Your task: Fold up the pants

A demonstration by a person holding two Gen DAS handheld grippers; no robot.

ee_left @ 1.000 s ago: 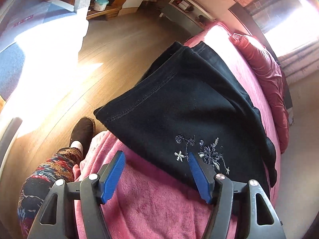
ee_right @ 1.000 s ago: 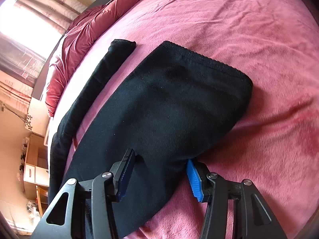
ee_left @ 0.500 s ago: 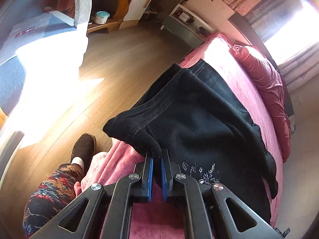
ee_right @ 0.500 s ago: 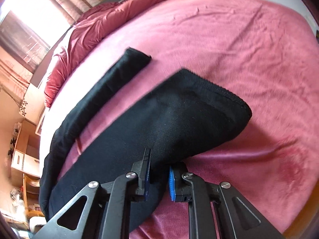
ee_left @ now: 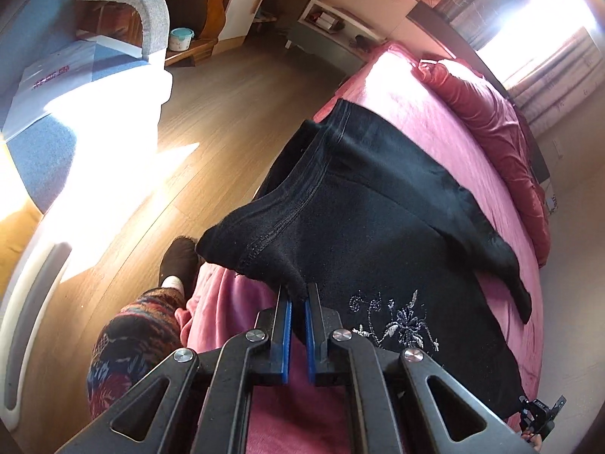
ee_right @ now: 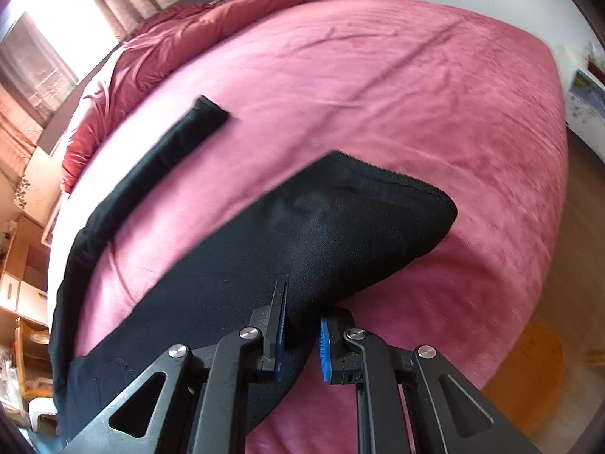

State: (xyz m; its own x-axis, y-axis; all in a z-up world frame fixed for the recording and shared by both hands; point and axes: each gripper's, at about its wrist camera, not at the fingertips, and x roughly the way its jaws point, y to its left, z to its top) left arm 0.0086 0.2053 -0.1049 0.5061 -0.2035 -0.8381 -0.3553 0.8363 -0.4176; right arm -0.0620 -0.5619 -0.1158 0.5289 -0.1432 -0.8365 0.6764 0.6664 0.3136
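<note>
The left gripper [ee_left: 297, 299] has its fingers clamped on the waistband corner of the black pants [ee_left: 378, 219]; the cloth is raised off the pink bed [ee_right: 378, 75]. The right gripper [ee_right: 302, 325] pinches the leg near its hem, fingers nearly closed.

Pink bedspread [ee_right: 378, 75], red quilt [ee_left: 503, 143], wooden floor [ee_left: 227, 113].

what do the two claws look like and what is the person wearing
Both the left claw and right claw are black, with triangular cut-outs in their linkage arms, silver round rivets and blue pads. The person wears multicoloured patterned trousers, a white sock and a dark brown slipper.
</note>
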